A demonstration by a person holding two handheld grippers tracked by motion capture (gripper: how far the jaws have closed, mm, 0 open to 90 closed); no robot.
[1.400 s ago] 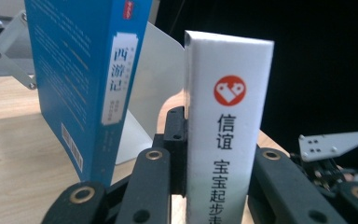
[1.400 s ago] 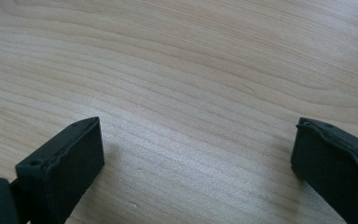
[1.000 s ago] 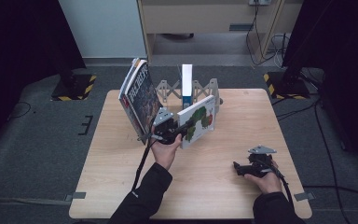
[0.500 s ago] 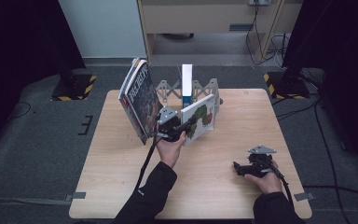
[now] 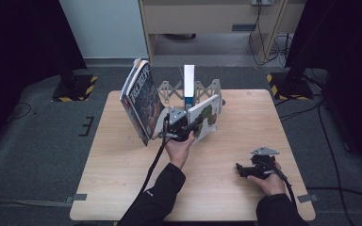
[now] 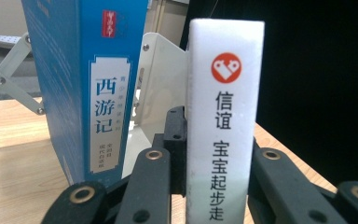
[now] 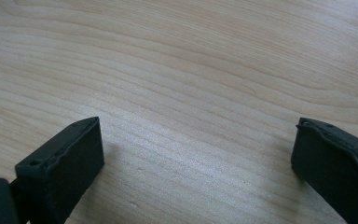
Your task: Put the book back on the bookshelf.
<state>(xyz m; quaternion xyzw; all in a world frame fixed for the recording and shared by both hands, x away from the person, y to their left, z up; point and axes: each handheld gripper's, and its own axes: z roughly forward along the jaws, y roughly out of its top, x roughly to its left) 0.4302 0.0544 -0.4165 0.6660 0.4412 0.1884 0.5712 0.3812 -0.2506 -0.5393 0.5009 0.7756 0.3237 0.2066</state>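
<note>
Although the white picture book (image 6: 225, 126) looked thick in the spine, I judged it light enough for one hand: a stiff board-book block with a glossy cover that could slide under hard pads, so the spine edge low down, where the pages are bound solid, seemed the place to take it. There the left gripper (image 5: 185, 126) had it, jaws clamped on either side of the spine (the black links hugged it close in the left gripper view). The book stood upright and a little tilted, its fruit-patterned cover (image 5: 206, 117) facing the person, just in front of the folding book rack (image 5: 202, 89) and beside the blue book (image 6: 86, 88) standing in it. The right gripper (image 5: 255, 169) rested on the wooden table (image 7: 205, 70), jaws wide apart and holding nothing.
</note>
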